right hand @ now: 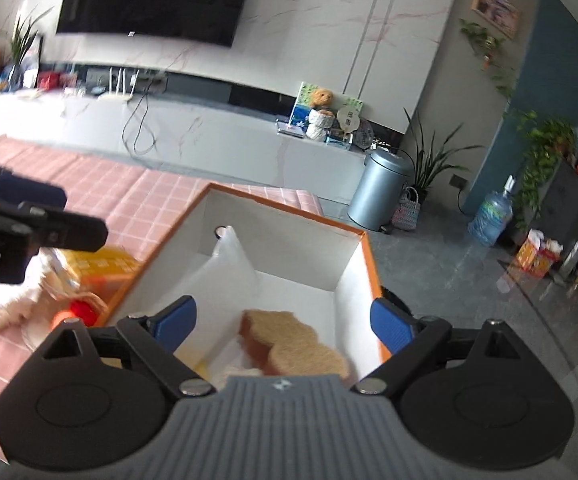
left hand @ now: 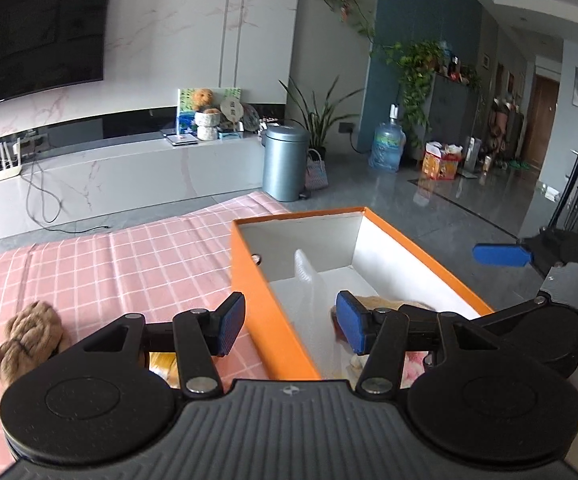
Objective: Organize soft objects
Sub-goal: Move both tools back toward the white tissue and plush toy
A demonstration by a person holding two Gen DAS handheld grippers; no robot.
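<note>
An orange box (left hand: pixel 249 276) with a white inside stands on the pink checked cloth (left hand: pixel 129 264). My left gripper (left hand: pixel 291 323) hangs open above the box's left wall, with nothing between its blue pads. A brown plush toy (left hand: pixel 29 340) lies on the cloth to its left. My right gripper (right hand: pixel 285 322) is open over the box (right hand: pixel 373 276), above a tan plush (right hand: pixel 293 340) lying inside. A white plastic sheet (right hand: pixel 229 264) stands in the box. Beside the box lie a white plush toy (right hand: pixel 13 304) and a yellow item (right hand: pixel 97 264).
A grey pedal bin (left hand: pixel 285 164) stands on the floor past the cloth's far edge, next to a long white TV bench (left hand: pixel 129 176). A water bottle (left hand: pixel 387 146) and potted plants (left hand: pixel 321 120) sit further back. Grey floor (left hand: pixel 449 208) lies right of the box.
</note>
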